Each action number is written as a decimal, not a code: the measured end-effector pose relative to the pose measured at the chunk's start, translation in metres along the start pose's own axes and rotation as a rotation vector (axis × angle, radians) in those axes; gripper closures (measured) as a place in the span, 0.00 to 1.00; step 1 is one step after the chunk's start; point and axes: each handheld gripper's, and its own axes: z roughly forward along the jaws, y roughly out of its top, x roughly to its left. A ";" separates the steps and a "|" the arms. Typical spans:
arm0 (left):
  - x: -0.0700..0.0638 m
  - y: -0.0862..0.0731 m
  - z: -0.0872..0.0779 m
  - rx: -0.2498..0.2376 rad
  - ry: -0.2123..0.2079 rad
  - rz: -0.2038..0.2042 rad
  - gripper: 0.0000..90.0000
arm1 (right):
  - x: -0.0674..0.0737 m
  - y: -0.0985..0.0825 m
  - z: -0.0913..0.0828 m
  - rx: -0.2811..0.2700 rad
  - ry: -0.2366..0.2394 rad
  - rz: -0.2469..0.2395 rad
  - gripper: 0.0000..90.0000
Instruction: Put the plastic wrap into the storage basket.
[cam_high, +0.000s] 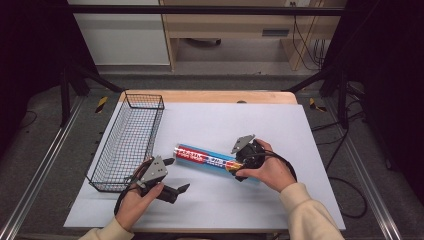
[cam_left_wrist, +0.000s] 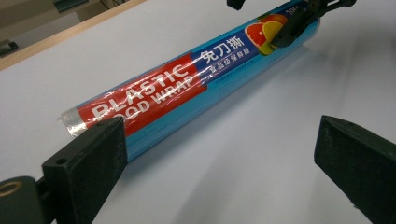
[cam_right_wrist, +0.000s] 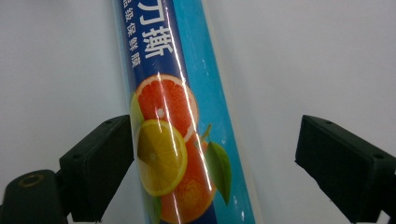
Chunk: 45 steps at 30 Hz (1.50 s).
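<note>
A roll of plastic wrap (cam_high: 207, 159) in a red and blue wrapper lies flat on the white mat, running left to right. My right gripper (cam_high: 235, 167) is at the roll's right end, by the printed citrus fruit (cam_right_wrist: 173, 154). Its jaws straddle the roll (cam_right_wrist: 182, 93). The left pad (cam_right_wrist: 100, 163) sits right beside the wrapper and the right pad stands well clear, so my right gripper (cam_right_wrist: 215, 149) is open. My left gripper (cam_high: 177, 175) rests low on the mat, in front of the roll's left end (cam_left_wrist: 88, 116). It is open (cam_left_wrist: 219, 135) with bare mat between the jaws.
A black wire basket (cam_high: 142, 95) stands along the mat's left side, close to my left hand. The white mat (cam_high: 240, 120) covers most of the wooden table (cam_high: 210, 96). Dark stand legs and cables lie on the floor beyond both sides.
</note>
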 end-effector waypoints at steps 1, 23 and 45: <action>0.000 0.000 0.000 0.001 0.000 0.001 0.03 | 0.000 0.000 0.002 -0.001 0.009 -0.002 0.14; -0.003 0.000 0.003 0.029 -0.021 0.021 0.03 | 0.002 -0.005 0.026 0.078 0.091 -0.038 0.31; -0.001 0.005 0.000 0.030 -0.033 0.035 0.04 | 0.012 -0.003 0.020 0.090 0.049 -0.131 0.35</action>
